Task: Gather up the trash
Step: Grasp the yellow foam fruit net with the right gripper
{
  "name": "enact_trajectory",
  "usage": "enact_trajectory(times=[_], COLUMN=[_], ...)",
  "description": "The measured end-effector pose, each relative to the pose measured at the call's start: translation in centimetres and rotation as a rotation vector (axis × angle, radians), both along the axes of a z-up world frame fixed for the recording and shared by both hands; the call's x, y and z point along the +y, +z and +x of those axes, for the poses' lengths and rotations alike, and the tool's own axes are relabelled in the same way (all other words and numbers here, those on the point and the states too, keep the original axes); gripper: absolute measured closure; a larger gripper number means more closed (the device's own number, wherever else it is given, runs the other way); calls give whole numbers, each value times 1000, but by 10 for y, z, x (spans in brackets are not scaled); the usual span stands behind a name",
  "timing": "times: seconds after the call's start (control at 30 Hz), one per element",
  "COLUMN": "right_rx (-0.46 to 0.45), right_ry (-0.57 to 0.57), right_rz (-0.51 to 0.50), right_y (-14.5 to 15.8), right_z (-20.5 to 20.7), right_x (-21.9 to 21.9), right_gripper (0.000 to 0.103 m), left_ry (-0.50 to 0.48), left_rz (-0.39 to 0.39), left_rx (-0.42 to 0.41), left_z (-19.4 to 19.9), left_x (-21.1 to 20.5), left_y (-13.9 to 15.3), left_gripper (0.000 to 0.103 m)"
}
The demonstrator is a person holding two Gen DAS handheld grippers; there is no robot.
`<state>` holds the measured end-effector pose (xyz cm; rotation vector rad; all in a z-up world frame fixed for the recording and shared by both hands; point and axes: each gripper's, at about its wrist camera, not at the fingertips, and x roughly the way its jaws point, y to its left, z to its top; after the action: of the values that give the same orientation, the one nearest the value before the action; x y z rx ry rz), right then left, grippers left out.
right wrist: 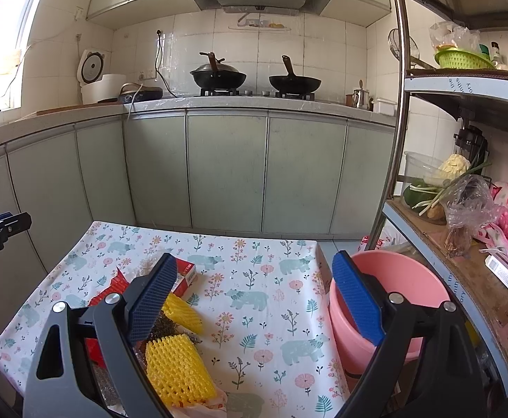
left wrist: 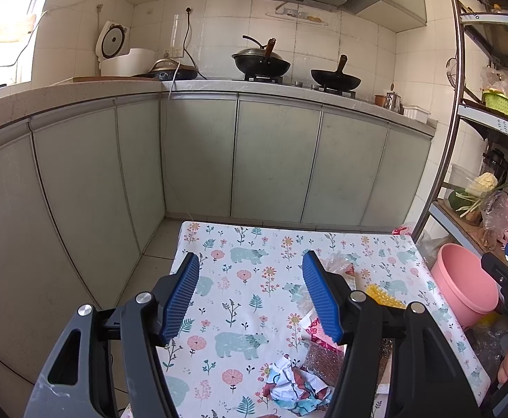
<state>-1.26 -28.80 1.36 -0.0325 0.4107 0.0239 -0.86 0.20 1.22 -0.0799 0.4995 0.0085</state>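
A small table [left wrist: 240,278] with a bear-and-flower cloth holds the trash. My left gripper [left wrist: 250,296] hangs open above the cloth; a crumpled printed paper [left wrist: 295,386] lies below it, beside a glittery wrapper [left wrist: 323,362] and a clear plastic wrapper [left wrist: 337,264]. My right gripper [right wrist: 254,299] is open too, empty, over the table's right part. Yellow foam netting [right wrist: 177,369] and a second yellow piece [right wrist: 184,310] lie by its left finger, with a red and white box [right wrist: 186,277] behind. A pink bucket [right wrist: 386,299] stands to the right of the table.
Grey-green cabinets [left wrist: 198,160] and a counter with two woks [left wrist: 260,62] run behind the table. A metal shelf rack [right wrist: 438,244] with vegetables, bags and a green basket [right wrist: 463,57] stands right of the bucket. Tiled floor [left wrist: 149,261] shows left of the table.
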Motion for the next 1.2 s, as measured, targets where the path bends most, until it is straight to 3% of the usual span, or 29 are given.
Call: enact_trajectory(times=[0.5, 0.93, 1.07, 1.2], right_rx=[20, 148, 220, 329], right_ry=[28, 175, 223, 309], right_rz=[13, 66, 100, 165], right_y=[-5, -31, -40, -53], right_z=[2, 14, 17, 20], right_x=[-2, 3, 2, 2], right_gripper=[12, 12, 22, 29], left_ry=[-93, -365, -426, -465], left_rz=[-55, -96, -82, -60], left_rx=[25, 204, 250, 302], left_z=[0, 10, 14, 20], left_x=[2, -36, -54, -70], left_y=[-7, -44, -56, -69], left_gripper=[40, 41, 43, 52])
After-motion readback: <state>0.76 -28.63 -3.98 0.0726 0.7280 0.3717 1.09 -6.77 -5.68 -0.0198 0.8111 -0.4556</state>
